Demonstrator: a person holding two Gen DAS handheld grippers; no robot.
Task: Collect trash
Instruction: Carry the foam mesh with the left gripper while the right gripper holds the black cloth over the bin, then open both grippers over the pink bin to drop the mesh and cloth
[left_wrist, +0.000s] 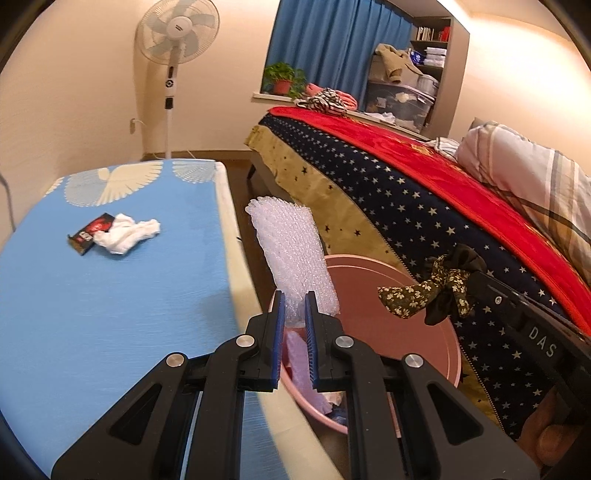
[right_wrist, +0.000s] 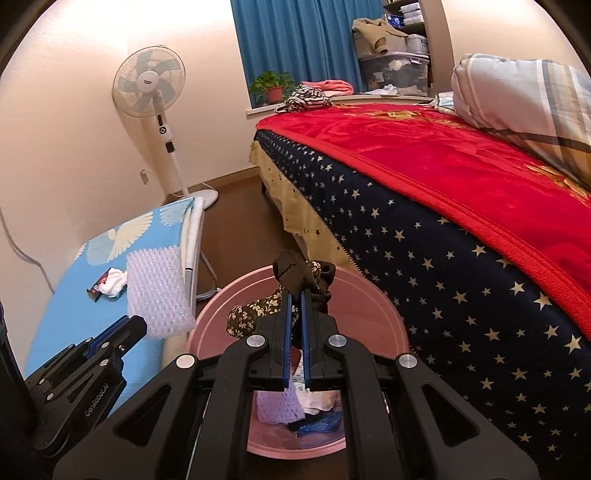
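My left gripper (left_wrist: 294, 300) is shut on a sheet of bubble wrap (left_wrist: 291, 254) and holds it upright over the near rim of a pink basin (left_wrist: 417, 332); the sheet also shows in the right wrist view (right_wrist: 157, 295). My right gripper (right_wrist: 295, 295) is shut on a dark floral cloth (right_wrist: 295, 280) above the basin (right_wrist: 354, 295); the cloth also shows in the left wrist view (left_wrist: 432, 291). A crumpled white tissue (left_wrist: 127, 230) and a black-and-red wrapper (left_wrist: 90, 232) lie on the blue ironing board (left_wrist: 110, 314).
The basin holds a lilac cloth (right_wrist: 277, 406) and blue scraps (right_wrist: 317, 424). A bed with a red and starred blanket (right_wrist: 461, 221) runs along the right. A standing fan (left_wrist: 173, 55) is by the far wall. Brown floor (right_wrist: 240, 221) lies between board and bed.
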